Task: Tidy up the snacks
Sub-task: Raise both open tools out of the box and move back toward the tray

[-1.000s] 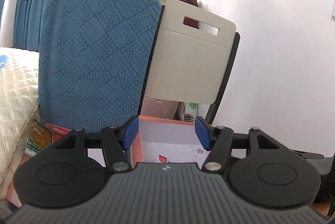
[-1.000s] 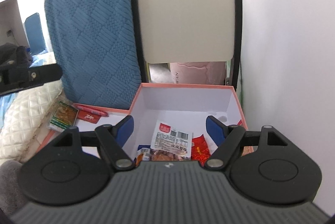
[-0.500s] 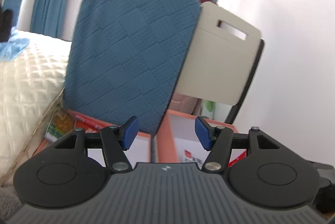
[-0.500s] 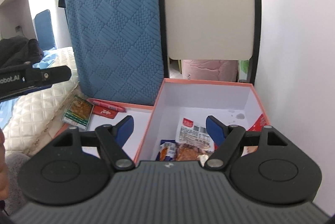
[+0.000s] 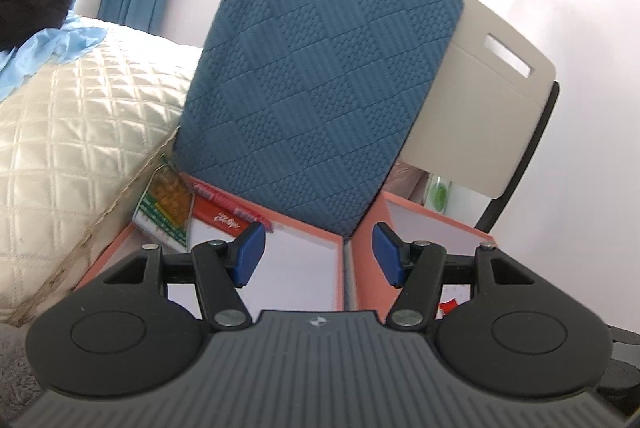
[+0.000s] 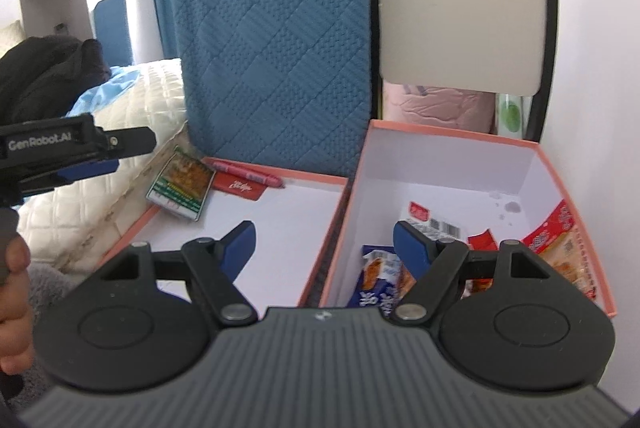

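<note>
Two open pink boxes sit side by side. Left box (image 6: 256, 211), centre-left of the right-wrist frame, holds a green packet (image 6: 180, 187) and red packets (image 6: 240, 183) at its far corner. Right box (image 6: 452, 167) holds the loose snacks (image 6: 424, 224). Right gripper (image 6: 324, 248) hovers with fingers spread and empty, straddling the shared wall, snacks just beyond its right fingertip. Left gripper (image 5: 318, 254), likewise spread and empty, faces the left box; judged nearer the green packet, whose long axis runs toward the upper frame.

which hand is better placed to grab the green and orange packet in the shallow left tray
Probably left: the open left tool points toward the green and orange snack packet. The open right tool sits farther right, near the deeper box.
</note>
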Demonstrator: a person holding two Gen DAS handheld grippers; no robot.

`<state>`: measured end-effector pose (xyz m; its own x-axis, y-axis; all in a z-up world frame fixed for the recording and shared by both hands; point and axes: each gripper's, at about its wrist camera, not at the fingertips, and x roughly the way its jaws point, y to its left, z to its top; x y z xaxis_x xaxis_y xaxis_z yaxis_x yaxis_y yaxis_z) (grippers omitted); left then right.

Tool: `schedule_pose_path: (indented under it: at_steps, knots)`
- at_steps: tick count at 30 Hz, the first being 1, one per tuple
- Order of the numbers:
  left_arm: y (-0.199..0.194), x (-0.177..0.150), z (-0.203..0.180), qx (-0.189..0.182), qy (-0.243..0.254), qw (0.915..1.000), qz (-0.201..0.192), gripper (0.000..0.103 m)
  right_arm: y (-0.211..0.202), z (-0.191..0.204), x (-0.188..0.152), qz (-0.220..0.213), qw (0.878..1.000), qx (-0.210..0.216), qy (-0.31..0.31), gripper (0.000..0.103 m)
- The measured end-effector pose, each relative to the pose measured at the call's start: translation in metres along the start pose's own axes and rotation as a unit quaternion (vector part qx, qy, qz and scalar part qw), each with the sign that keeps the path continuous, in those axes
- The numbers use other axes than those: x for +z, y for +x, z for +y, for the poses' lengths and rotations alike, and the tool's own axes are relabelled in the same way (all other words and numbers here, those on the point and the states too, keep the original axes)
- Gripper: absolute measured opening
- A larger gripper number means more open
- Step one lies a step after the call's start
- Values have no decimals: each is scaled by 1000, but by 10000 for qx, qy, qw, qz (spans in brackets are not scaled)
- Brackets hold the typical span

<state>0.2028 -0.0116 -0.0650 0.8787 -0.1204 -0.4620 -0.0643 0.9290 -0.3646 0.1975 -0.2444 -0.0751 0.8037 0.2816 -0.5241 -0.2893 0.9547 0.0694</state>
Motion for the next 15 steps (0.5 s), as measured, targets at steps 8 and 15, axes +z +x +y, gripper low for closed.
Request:
schedule_pose_path:
  at_steps: [8, 15]
  knots:
    - [4, -12, 18, 81, 14, 9999, 146, 65, 11, 20, -13, 74, 9999, 26, -147, 77]
    - [17, -23, 40, 137, -393, 9985, 347, 65, 18, 36, -21, 118, 9994, -50, -310, 77]
